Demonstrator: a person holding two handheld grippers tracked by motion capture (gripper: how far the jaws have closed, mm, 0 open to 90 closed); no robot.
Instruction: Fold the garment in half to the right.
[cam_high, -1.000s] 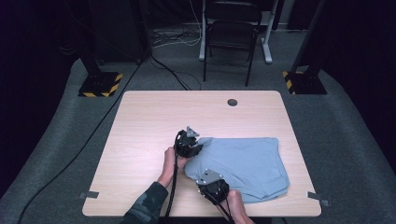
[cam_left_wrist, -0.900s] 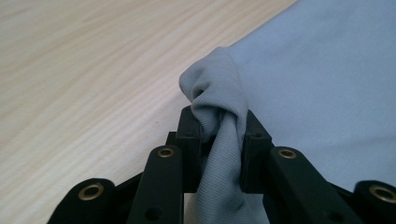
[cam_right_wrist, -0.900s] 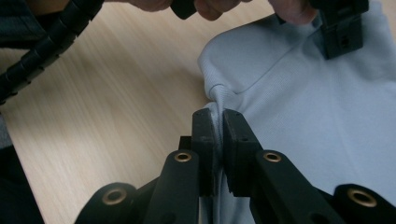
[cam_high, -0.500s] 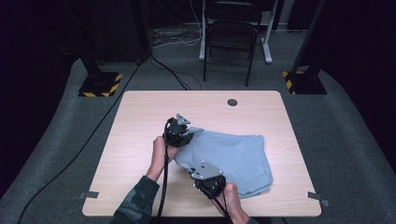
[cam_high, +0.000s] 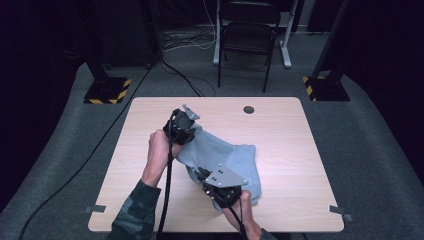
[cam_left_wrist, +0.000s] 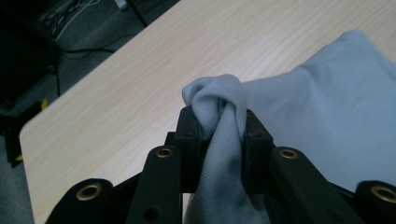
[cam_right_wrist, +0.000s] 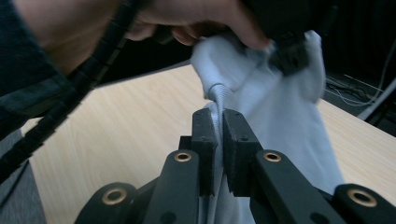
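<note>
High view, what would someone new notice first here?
The light blue cloth, bunched and lifted off the wooden table near its middle. The left gripper clamps one bunched corner on the far side, and the right gripper pinches another edge nearer the person, with the fabric hanging between them.

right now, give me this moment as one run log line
left gripper: shut on light blue cloth | right gripper: shut on same cloth | cloth: partly lifted off wooden table
</note>
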